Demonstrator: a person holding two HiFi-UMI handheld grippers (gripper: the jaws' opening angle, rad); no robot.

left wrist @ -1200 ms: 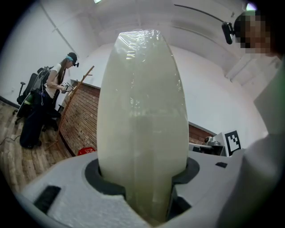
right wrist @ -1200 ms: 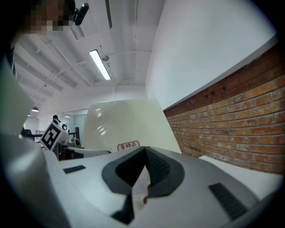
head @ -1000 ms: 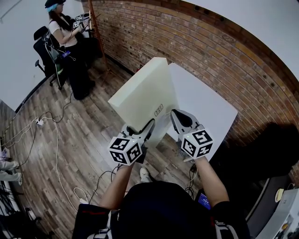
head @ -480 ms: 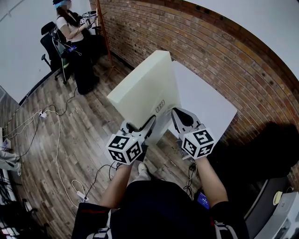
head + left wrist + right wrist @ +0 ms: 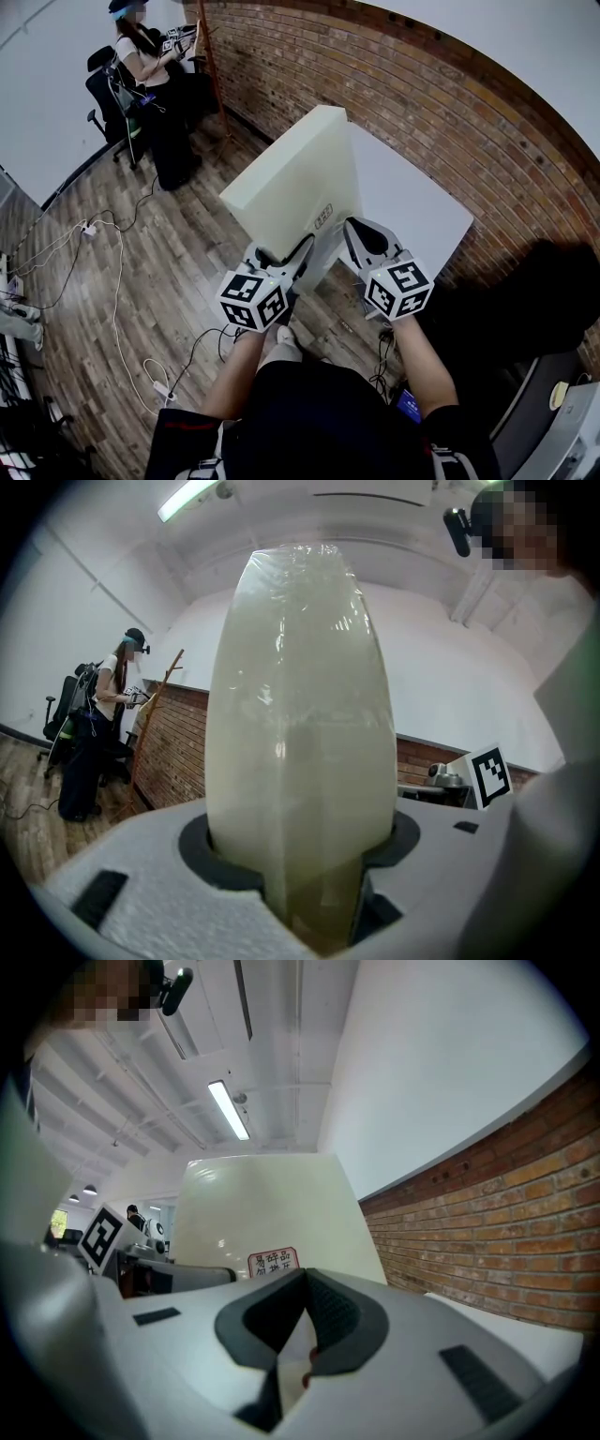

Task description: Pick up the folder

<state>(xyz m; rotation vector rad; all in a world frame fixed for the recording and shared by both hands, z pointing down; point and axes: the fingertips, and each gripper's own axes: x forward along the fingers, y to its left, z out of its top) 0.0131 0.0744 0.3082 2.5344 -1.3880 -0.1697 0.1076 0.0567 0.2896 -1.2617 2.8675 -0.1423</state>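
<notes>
The folder (image 5: pixel 291 183) is a thick cream slab with a small red-bordered label (image 5: pixel 321 217), held tilted on edge above the near left side of the white table (image 5: pixel 412 211). My left gripper (image 5: pixel 298 253) is clamped wide round its thick lower edge. In the left gripper view the folder (image 5: pixel 300 714), wrapped in clear film, stands edge-on between the pads of the left gripper (image 5: pixel 309 874). My right gripper (image 5: pixel 354 234) is shut on a thin edge of the folder. In the right gripper view the folder's face (image 5: pixel 267 1208) rises just beyond the right gripper (image 5: pixel 295 1335).
A brick wall (image 5: pixel 394 84) runs behind the table. A person (image 5: pixel 141 66) sits on a chair at the far left. Cables (image 5: pixel 103 281) and a power strip lie on the wooden floor. A desk corner (image 5: pixel 562 422) shows at the lower right.
Both grippers have carried the folder a little way up in the head view. Both grips look unchanged.
</notes>
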